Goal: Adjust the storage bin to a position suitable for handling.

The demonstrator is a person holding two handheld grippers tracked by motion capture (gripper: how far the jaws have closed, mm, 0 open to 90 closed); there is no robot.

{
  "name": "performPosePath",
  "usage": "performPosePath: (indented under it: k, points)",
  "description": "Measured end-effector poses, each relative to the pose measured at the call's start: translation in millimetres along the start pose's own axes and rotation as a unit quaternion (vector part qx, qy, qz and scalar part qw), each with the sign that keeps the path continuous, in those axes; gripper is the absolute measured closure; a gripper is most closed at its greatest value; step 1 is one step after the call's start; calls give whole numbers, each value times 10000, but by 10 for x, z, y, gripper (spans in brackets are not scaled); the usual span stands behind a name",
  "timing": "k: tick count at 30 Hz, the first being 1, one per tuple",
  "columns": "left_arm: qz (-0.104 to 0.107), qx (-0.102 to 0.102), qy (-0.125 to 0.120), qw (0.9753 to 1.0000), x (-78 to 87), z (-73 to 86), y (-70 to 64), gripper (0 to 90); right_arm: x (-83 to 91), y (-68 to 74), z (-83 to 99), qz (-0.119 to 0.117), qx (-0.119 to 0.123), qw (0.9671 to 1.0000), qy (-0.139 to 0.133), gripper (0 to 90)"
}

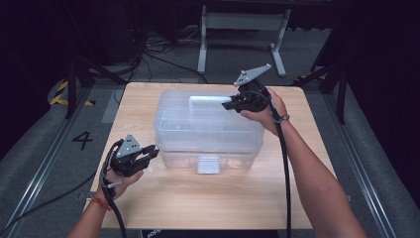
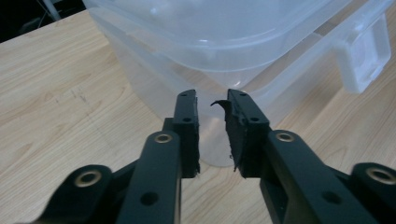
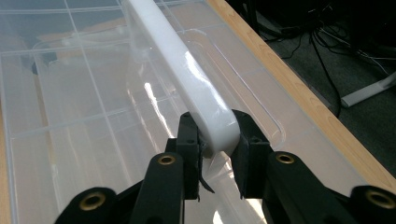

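Observation:
A clear plastic storage box [image 1: 208, 131] with a lid stands in the middle of the wooden table [image 1: 198, 203]. A white carry handle [image 1: 207, 99] lies across the lid, and a white latch [image 1: 208, 164] sits on the front wall. My right gripper [image 1: 227, 105] reaches in from the right and is shut on the end of the handle [image 3: 177, 60], its jaws [image 3: 215, 126] pressing both sides. My left gripper [image 1: 152, 152] hovers open by the box's front left corner [image 2: 210, 42], jaws [image 2: 211, 100] a little apart with nothing between them, the latch [image 2: 366, 56] off to its right.
Bare tabletop lies in front of the box and to its left. Beyond the table's far edge the floor holds cables [image 1: 163, 54] and a grey stand [image 1: 242, 29]. Dark frame legs [image 1: 74, 84] stand beside the table.

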State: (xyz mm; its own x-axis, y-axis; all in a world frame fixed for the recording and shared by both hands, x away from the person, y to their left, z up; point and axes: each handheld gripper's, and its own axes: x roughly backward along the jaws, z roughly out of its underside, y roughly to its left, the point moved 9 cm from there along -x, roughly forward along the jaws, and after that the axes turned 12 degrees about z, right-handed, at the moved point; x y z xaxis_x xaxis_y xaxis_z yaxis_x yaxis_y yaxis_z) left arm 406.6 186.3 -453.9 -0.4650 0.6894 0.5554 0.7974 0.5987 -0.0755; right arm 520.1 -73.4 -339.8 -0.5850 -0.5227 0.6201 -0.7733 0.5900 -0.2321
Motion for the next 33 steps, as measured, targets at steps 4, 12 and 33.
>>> performPosePath:
  k: [4, 12, 33]
  points:
    - [36, 67, -91, 9999, 3, -32, 26, 802, -4, -14, -9, -25, -34, 10000, -18, 750]
    - [87, 57, -240, 9997, -9, -92, 26, 893, -4, -26, -15, -9, -52, 10000, -19, 747]
    - [67, -48, -323, 9994, 22, -187, 25, 899, 455, -242, 96, 739, -368, 9955, -465, 429]
